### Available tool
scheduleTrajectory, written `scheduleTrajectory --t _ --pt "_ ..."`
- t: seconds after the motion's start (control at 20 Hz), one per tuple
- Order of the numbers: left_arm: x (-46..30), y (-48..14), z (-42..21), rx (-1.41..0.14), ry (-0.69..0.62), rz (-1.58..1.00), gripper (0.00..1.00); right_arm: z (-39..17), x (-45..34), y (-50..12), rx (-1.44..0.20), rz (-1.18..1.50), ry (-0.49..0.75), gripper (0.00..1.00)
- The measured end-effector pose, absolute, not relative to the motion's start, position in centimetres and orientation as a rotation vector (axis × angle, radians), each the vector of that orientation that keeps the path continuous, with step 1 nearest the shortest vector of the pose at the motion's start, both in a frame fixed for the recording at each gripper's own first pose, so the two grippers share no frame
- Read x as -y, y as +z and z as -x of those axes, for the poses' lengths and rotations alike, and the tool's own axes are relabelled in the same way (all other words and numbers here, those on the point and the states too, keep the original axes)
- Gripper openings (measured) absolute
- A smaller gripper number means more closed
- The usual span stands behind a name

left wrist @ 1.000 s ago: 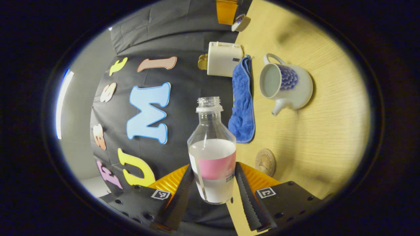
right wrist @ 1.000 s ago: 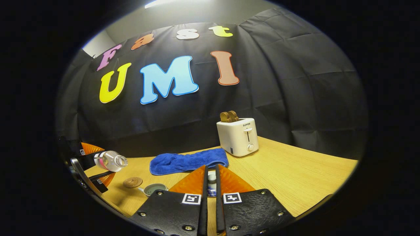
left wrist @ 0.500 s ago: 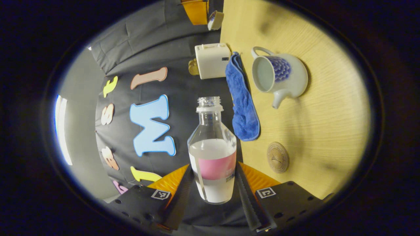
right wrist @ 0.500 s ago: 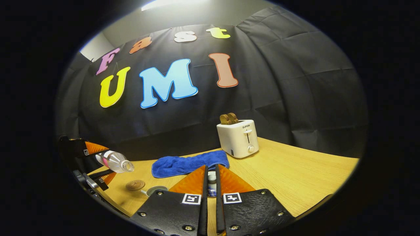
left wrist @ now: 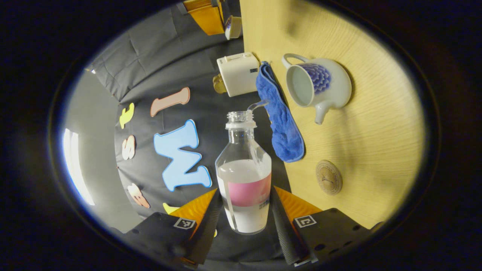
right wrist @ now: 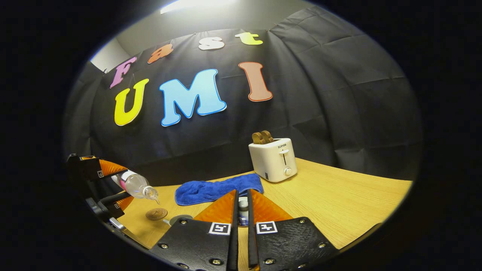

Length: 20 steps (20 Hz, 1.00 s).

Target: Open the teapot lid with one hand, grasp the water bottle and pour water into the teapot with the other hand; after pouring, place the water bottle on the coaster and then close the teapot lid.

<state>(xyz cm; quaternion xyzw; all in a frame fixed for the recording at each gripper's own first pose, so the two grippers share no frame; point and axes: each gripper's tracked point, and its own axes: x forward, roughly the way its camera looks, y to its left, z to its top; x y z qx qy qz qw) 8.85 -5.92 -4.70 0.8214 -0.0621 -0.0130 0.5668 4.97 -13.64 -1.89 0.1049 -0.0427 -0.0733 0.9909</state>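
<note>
In the left gripper view, my left gripper (left wrist: 244, 210) is shut on a clear water bottle (left wrist: 244, 177) with a pink label, tipped on its side. A thin stream of water (left wrist: 258, 105) leaves its open neck. The white teapot (left wrist: 318, 88) with a blue pattern stands lidless on the wooden table (left wrist: 376, 131), its opening toward the bottle. A round wooden coaster (left wrist: 328, 177) lies beside it. In the right gripper view, my right gripper (right wrist: 243, 203) is shut on the teapot lid (right wrist: 243, 212), held above the table. The left gripper (right wrist: 101, 184) with the tilted bottle (right wrist: 135, 184) shows at far left, over the teapot rim (right wrist: 180, 218) and coaster (right wrist: 156, 214).
A blue towel (right wrist: 218, 187) lies folded behind the teapot, and a white toaster (right wrist: 273, 159) with toast stands near the black cloth wall. The table's right half (right wrist: 339, 203) is bare wood.
The bottle has tilted further down toward the teapot, and water now runs from its neck. The right gripper with the lid has barely moved.
</note>
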Motion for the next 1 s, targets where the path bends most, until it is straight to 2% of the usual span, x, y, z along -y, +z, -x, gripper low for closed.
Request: scheduleTrajectory --t 1.0 --pt "5.50 -4.03 -9.46 0.151 -0.020 -2.020 0.88 -4.91 13.67 -1.88 0.087 -0.226 -0.139 0.10"
